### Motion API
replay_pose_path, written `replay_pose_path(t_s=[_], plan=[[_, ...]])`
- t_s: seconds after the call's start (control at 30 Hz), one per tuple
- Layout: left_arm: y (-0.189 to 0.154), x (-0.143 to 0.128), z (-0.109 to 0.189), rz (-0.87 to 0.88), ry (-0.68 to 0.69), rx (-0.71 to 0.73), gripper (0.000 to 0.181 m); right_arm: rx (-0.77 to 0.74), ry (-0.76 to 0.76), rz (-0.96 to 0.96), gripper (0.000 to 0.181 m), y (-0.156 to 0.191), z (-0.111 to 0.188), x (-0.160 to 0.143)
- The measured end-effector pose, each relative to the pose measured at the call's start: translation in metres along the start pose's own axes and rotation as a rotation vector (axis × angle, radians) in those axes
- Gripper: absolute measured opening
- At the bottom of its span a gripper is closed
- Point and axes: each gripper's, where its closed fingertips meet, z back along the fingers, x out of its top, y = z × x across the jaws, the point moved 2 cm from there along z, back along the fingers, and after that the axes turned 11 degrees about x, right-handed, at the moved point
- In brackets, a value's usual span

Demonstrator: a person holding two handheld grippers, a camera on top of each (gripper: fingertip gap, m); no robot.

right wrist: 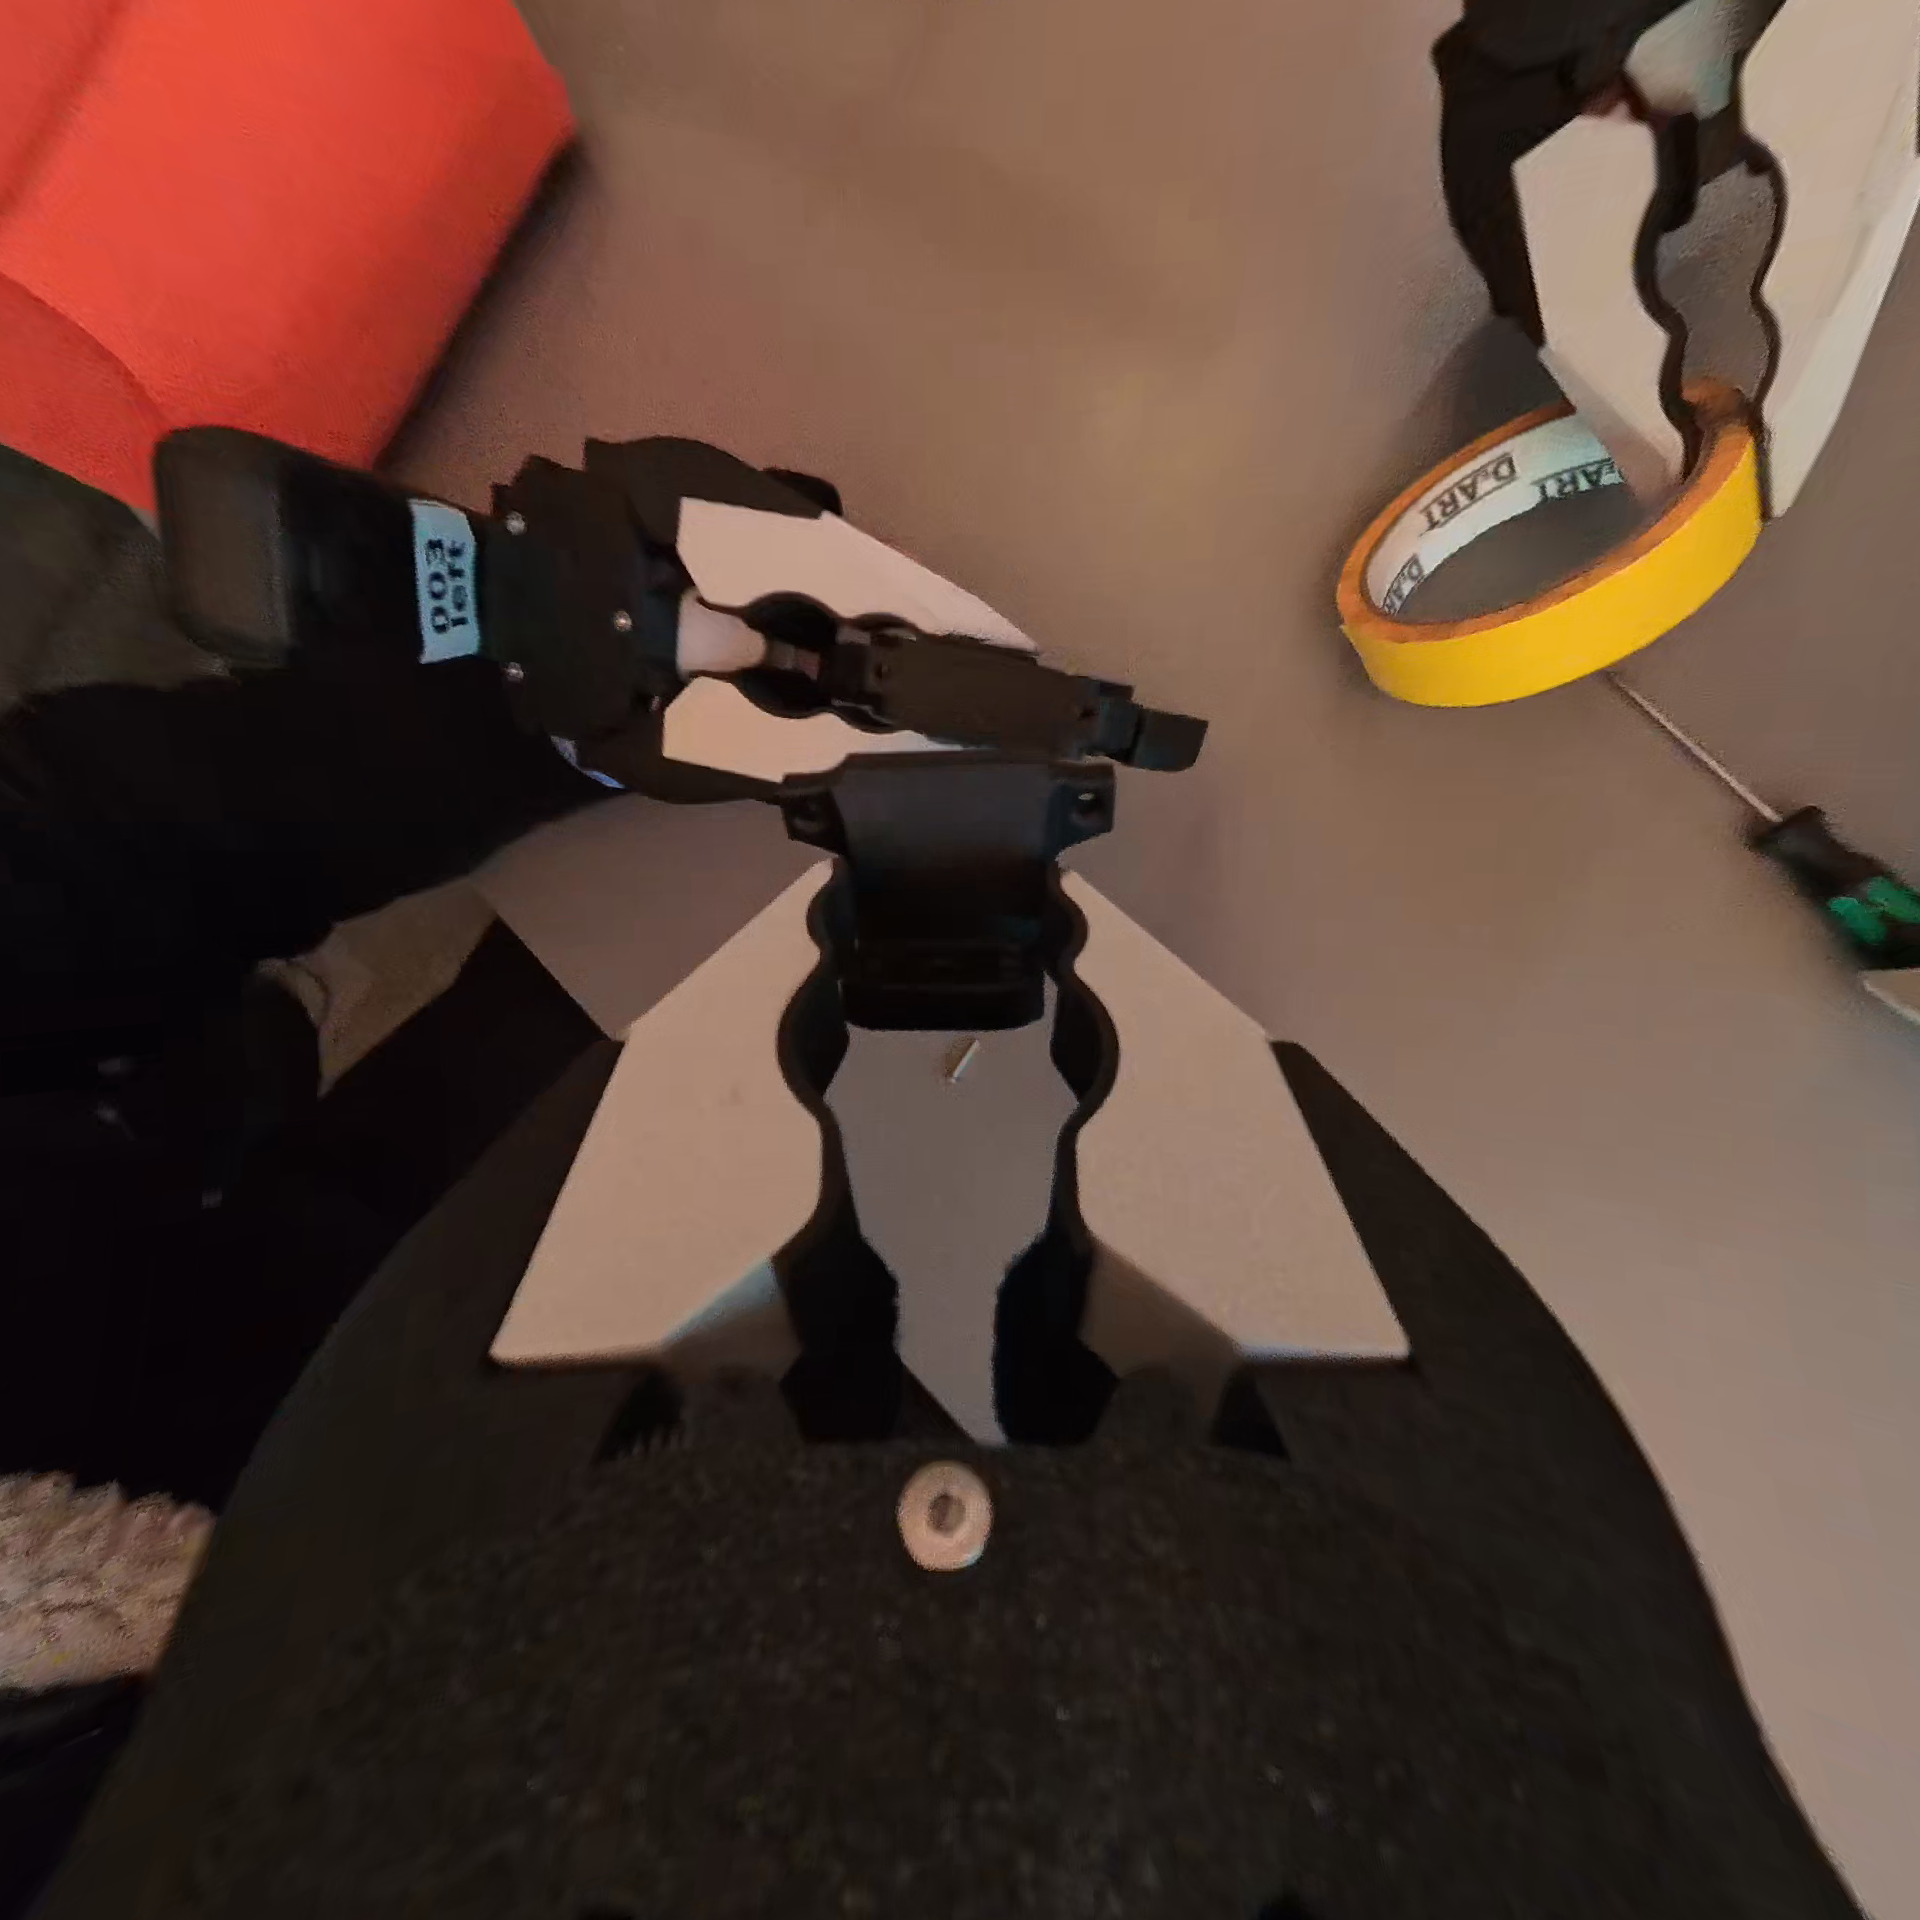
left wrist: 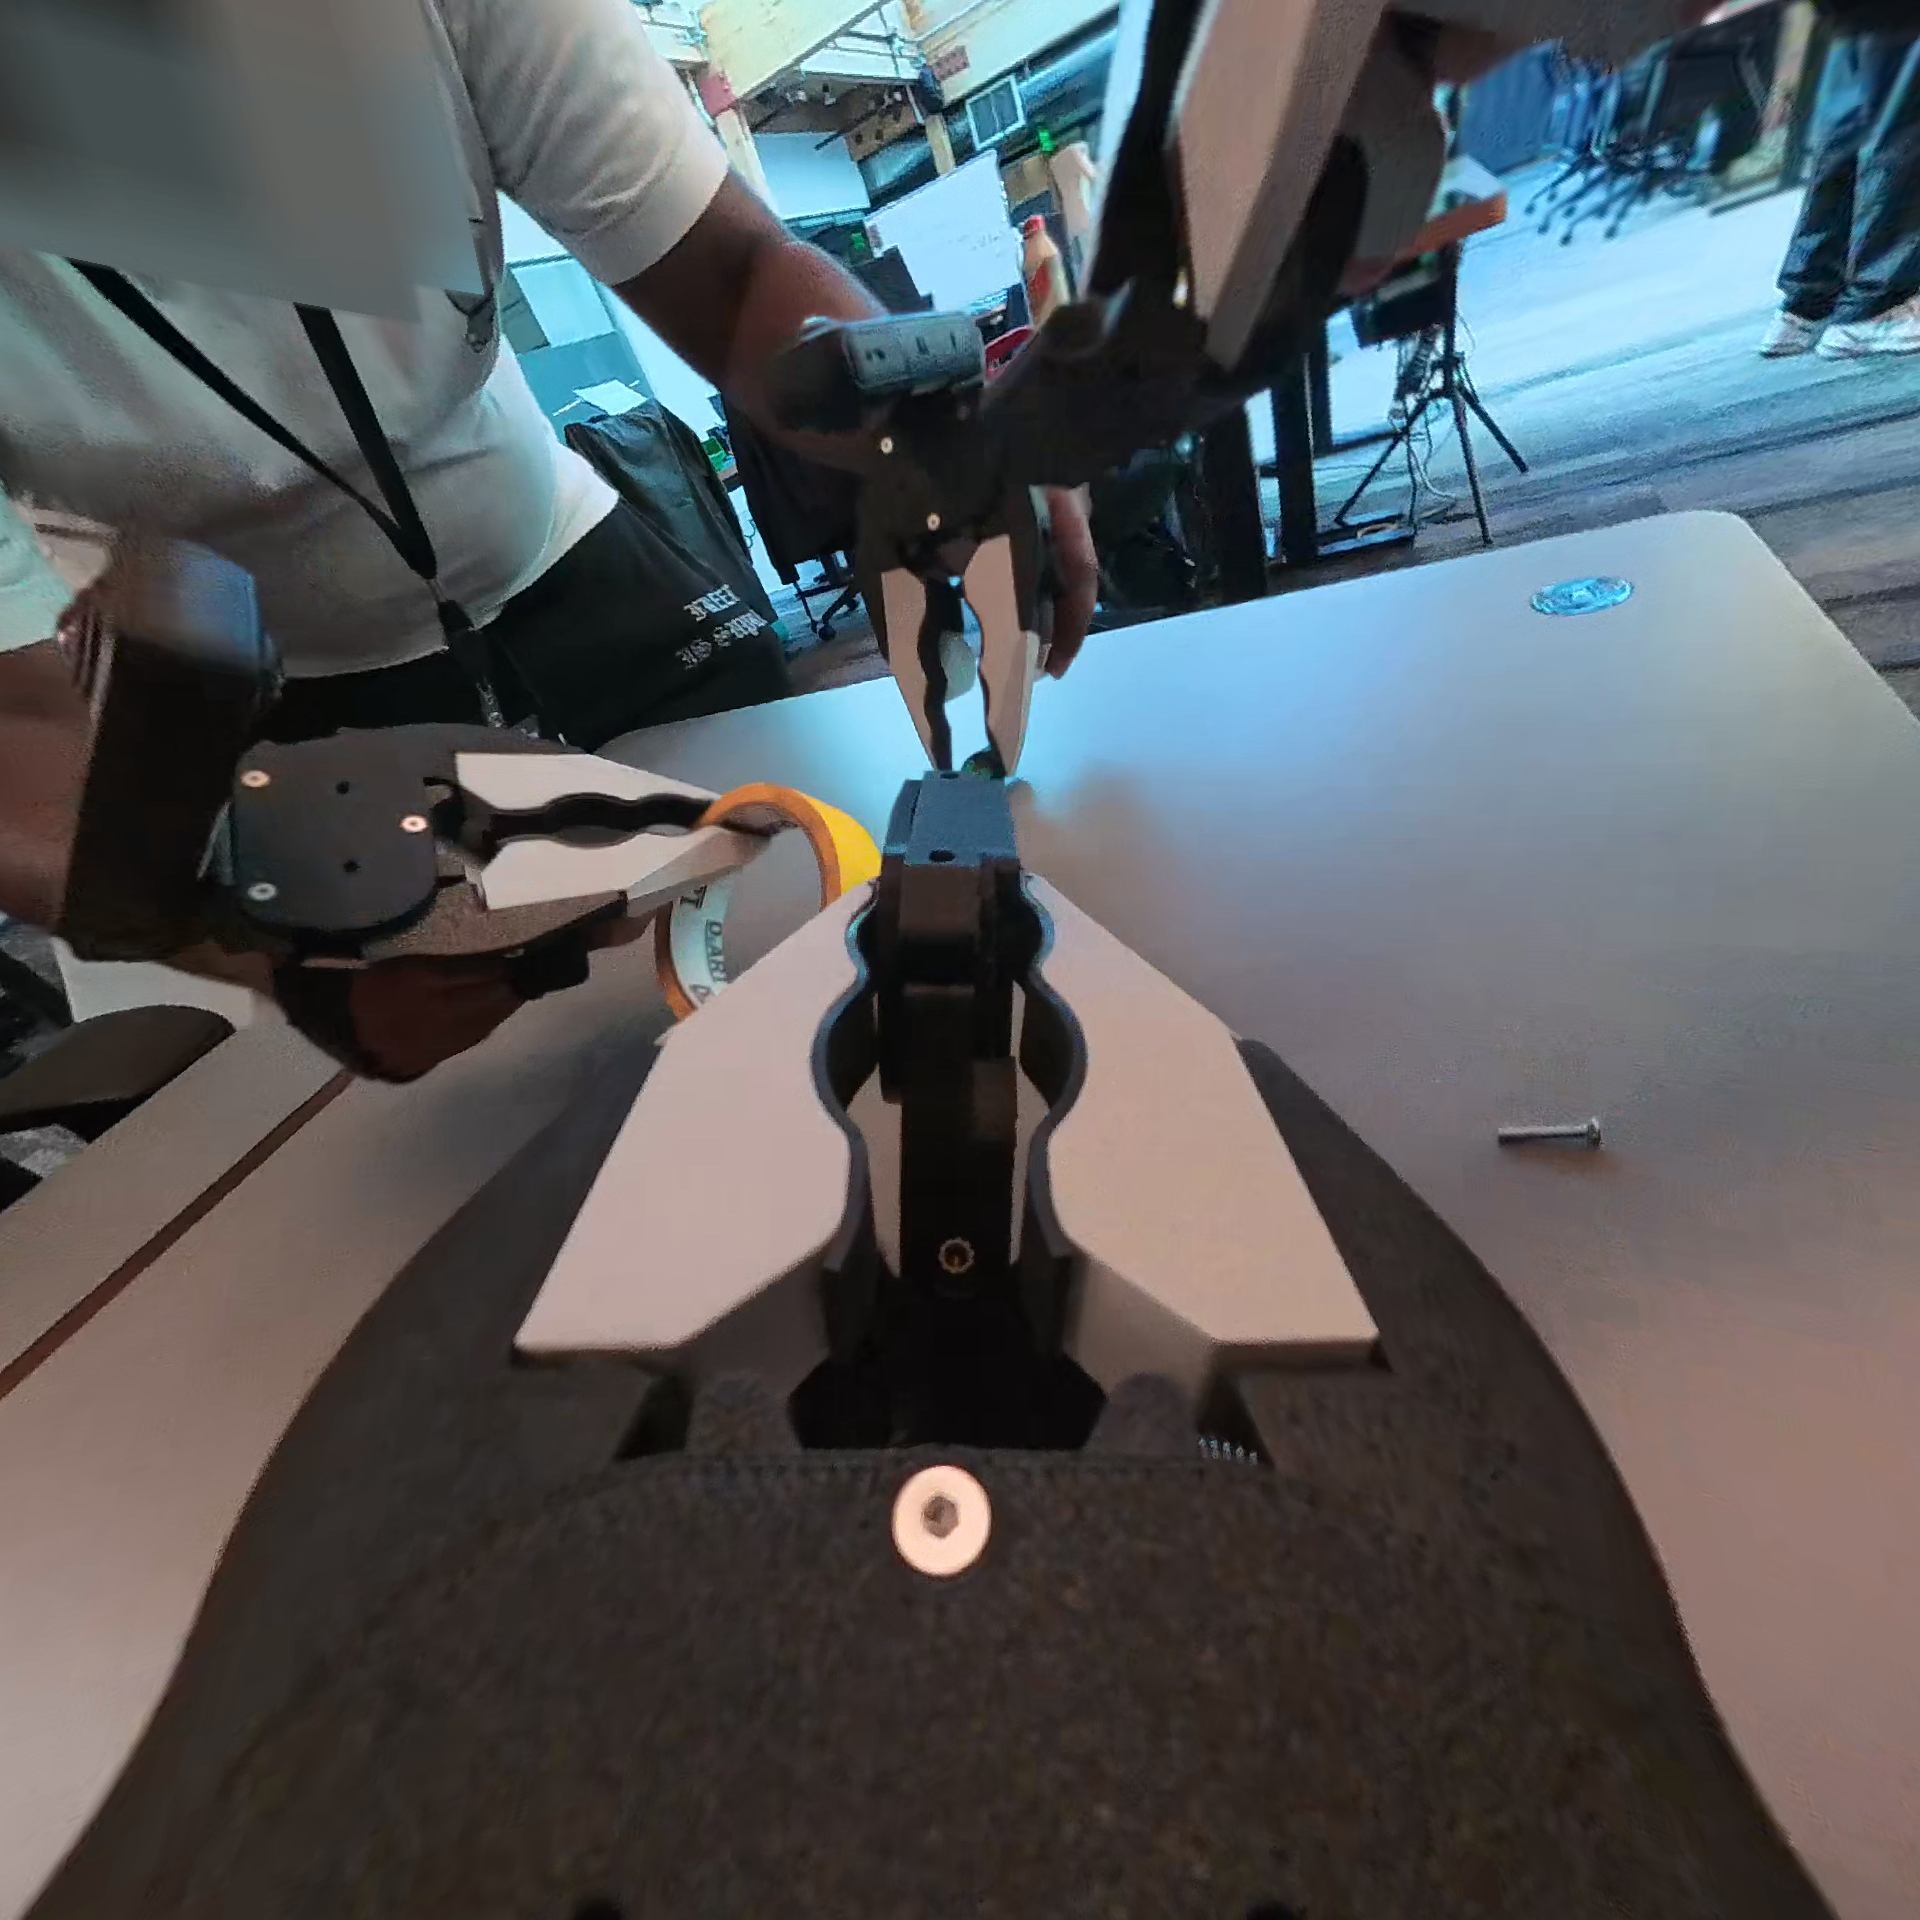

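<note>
My left gripper (left wrist: pixel 956 904) is shut on a long black part (left wrist: pixel 951 1039) that sticks out past its fingertips, low over the grey table (left wrist: pixel 1455 831). In the right wrist view the left gripper (right wrist: pixel 935 686) comes in from the left with this part (right wrist: pixel 1018 701). My right gripper (right wrist: pixel 945 904) is shut on a wide black bracket (right wrist: pixel 945 831), held right beside the long part. In the left wrist view the right gripper (left wrist: pixel 971 764) points down at the part's far end. A third gripper (right wrist: pixel 1704 416) pinches the wall of a yellow tape roll (right wrist: pixel 1558 582).
A person in a white shirt (left wrist: pixel 364 416) stands across the table, and the tape roll (left wrist: pixel 790 831) sits to the left. A loose screw (left wrist: pixel 1548 1132) lies to the right. A green-handled screwdriver (right wrist: pixel 1839 883) lies on the table. A red cushion (right wrist: pixel 208 208) lies beyond the edge. One gripper's finger ends stand about 8 cm off the other's. It is some 12 cm from my left tips to the loose screw (left wrist: pixel 1548 1132). It turns up in the right wrist view (right wrist: pixel 962 1060) as well.
</note>
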Motion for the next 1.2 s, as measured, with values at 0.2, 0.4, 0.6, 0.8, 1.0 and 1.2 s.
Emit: replay_pose_path(t_s=[0.2,0.4,0.6,0.8,1.0,1.2], plan=[[0.003,0.003,-0.003,0.066,0.024,0.068,0.022,0.0,0.138,-0.074,0.035,0.007,-0.027,0.021],[0.007,0.004,-0.002,0.074,0.025,0.091,0.022,-0.062,0.209,-0.101,0.035,-0.005,-0.05,0.015],[0.007,0.0,-0.003,0.056,0.051,0.097,0.022,-0.123,0.238,-0.089,0.035,-0.015,-0.053,0.018],[0.001,-0.003,-0.004,-0.077,0.06,0.109,0.022,-0.114,0.31,-0.098,0.035,-0.015,-0.056,0.013],[-0.002,-0.003,0.002,-0.062,0.06,0.071,0.021,-0.083,0.33,-0.099,0.035,-0.018,-0.038,-0.025],[0.001,-0.008,0.004,0.096,0.098,0.024,0.021,-0.113,0.399,-0.177,0.035,-0.055,-0.046,-0.097]])
